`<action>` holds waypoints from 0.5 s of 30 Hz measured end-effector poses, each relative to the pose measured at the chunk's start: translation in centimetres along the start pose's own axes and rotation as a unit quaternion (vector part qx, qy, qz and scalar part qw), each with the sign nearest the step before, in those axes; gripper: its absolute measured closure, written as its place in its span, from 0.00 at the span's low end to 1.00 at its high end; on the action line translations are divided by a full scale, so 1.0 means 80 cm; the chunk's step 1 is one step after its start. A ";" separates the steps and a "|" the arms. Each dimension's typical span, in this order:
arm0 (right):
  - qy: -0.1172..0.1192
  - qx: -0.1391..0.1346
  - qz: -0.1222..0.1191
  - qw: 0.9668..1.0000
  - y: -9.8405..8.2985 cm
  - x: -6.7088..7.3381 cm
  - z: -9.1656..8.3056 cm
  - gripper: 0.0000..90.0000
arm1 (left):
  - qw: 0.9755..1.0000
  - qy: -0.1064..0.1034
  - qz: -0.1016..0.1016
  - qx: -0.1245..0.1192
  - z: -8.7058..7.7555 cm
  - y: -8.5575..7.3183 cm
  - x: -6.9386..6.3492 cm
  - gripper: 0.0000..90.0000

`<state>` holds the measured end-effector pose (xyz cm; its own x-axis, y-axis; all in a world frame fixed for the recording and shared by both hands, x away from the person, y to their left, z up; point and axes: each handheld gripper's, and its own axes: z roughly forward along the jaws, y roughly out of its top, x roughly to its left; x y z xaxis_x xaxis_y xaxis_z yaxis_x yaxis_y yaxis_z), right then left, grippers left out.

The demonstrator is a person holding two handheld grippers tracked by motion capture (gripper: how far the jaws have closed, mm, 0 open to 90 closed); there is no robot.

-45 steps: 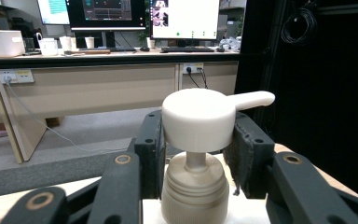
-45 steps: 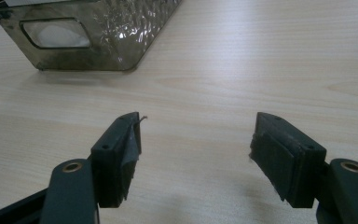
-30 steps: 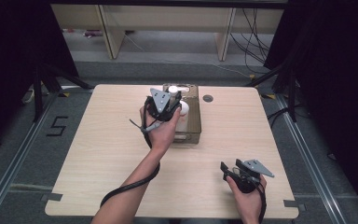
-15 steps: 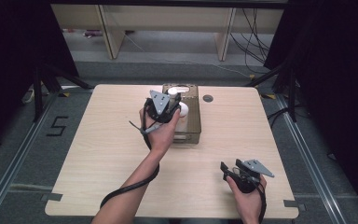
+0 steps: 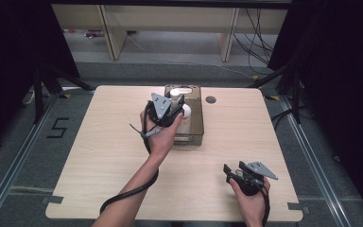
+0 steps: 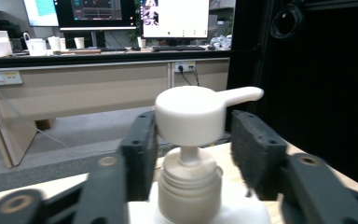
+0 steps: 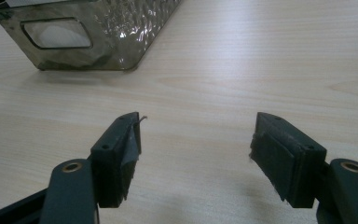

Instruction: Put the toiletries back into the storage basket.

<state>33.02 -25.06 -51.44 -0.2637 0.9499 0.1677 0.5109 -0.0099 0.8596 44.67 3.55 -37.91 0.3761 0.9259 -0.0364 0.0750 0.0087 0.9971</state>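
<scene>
A white pump bottle [image 5: 185, 112] stands upright in a smoky translucent bin [image 5: 196, 130] at the back middle of the table. My left gripper [image 5: 176, 108] reaches into the bin from the left, level with the bottle's top. In the left gripper view the pump head [image 6: 191, 116] and neck sit between the jaws of my left gripper [image 6: 193, 154]. Those jaws have just been opening: a gap shows beside the right pad [image 6: 256, 149], and the left pad lies close to the head. My right gripper [image 5: 230, 171] rests open and empty near the table's front right, with bare wood between its jaws [image 7: 196, 149].
A second white container [image 5: 180, 91] lies at the far end of the bin. The bin's near wall with its handle cut-out [image 7: 58, 32] is ahead and left of my right gripper. A dark round hole [image 5: 211, 100] marks the table behind the bin. Shelving stands beyond.
</scene>
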 end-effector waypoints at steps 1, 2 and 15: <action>0.000 0.001 0.001 1.000 0.000 0.000 0.000 0.37 | 1.000 -0.003 0.000 0.000 -0.001 0.000 -0.001 0.49; 0.000 0.000 0.001 1.000 0.000 0.000 0.000 0.37 | 1.000 -0.005 0.004 0.005 -0.002 -0.001 -0.001 0.46; 0.009 -0.005 0.032 0.999 -0.001 0.004 0.002 0.37 | 1.000 -0.026 0.009 0.001 -0.031 -0.003 0.011 0.33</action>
<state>33.00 -24.69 -51.55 -0.2464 0.9412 0.2311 0.5195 -0.0730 0.8514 42.70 5.30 -38.04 0.4249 0.9050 -0.0226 0.0698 -0.0079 0.9975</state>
